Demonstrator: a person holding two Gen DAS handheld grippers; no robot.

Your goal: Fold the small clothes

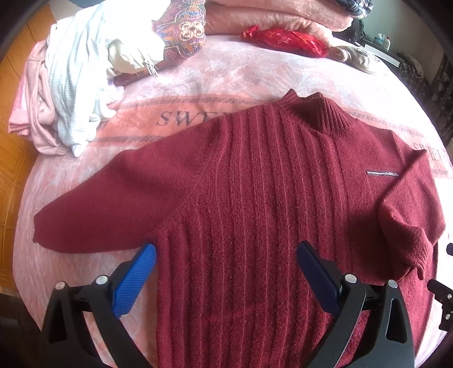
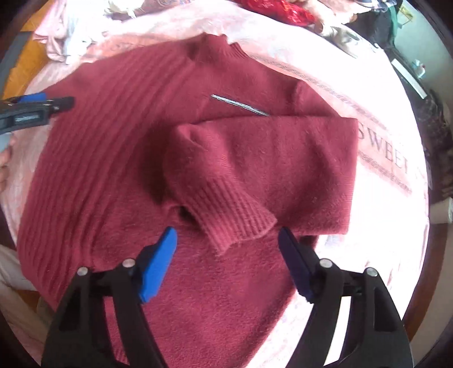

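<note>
A dark red knitted sweater (image 1: 254, 184) lies face up on a pink blanket (image 1: 220, 73), collar at the far side. Its left sleeve (image 1: 93, 203) stretches out flat to the left. Its right sleeve (image 2: 254, 169) is folded in across the chest, the ribbed cuff (image 2: 240, 220) resting on the body. My left gripper (image 1: 226, 252) hangs open above the sweater's lower left body, nothing between its blue pads. In the right wrist view my right gripper (image 2: 228, 235) stands open just above the cuff, its pads apart from the fabric. The left gripper (image 2: 36, 107) shows at that view's left edge.
A heap of pale blue, white and pink clothes (image 1: 65, 93) lies at the far left of the bed. A patterned pillow (image 1: 181, 31), folded pink blankets (image 1: 277, 17) and a red cloth bag (image 1: 286, 39) line the far side. Wooden floor (image 1: 14, 141) shows on the left.
</note>
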